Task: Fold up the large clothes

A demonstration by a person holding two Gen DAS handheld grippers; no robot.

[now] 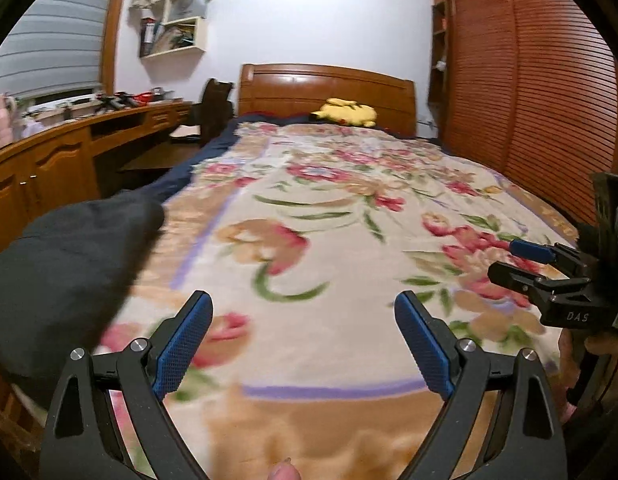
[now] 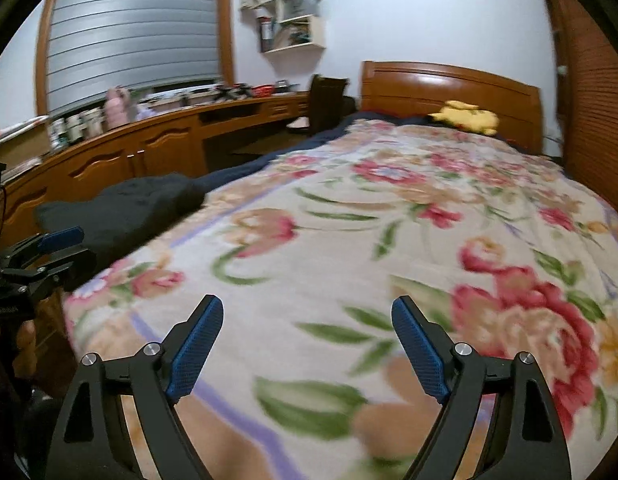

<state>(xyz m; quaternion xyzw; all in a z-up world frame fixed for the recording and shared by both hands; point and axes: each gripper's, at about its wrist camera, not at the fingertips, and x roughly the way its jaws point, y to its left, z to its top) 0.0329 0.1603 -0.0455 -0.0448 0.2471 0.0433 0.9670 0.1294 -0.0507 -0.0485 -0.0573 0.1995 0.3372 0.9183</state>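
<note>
**Mia:** Where is the thing to fold?

**Ben:** See the dark grey, soft cloth bundle [image 2: 121, 208]? It lies in a heap on the left edge of the bed with the flowery cream blanket [image 1: 329, 240], near the foot end. Nothing holds it.

**Mia:** What are the grabbers doing?

**Ben:** The left gripper [image 1: 303, 344] has its blue padded fingers spread wide, with only blanket between them. The right gripper [image 2: 307, 346] is spread wide too, and empty. Both hang over the foot of the bed, side by side.

**Mia:** So which step is this?

**Ben:** I think the very start. The cloth is still bunched up, not laid flat. Next, both grabbers need to go left, pinch two edges of the cloth, and pull it out onto the open blanket.

**Mia:** Is anything in the way?

**Ben:** Not much. A yellow plush toy [image 1: 345, 112] sits far off by the brown wooden headboard [image 1: 325, 84]. A long wooden desk [image 2: 149, 148] runs close beside the cloth, so the left grabber has little room there.
</note>
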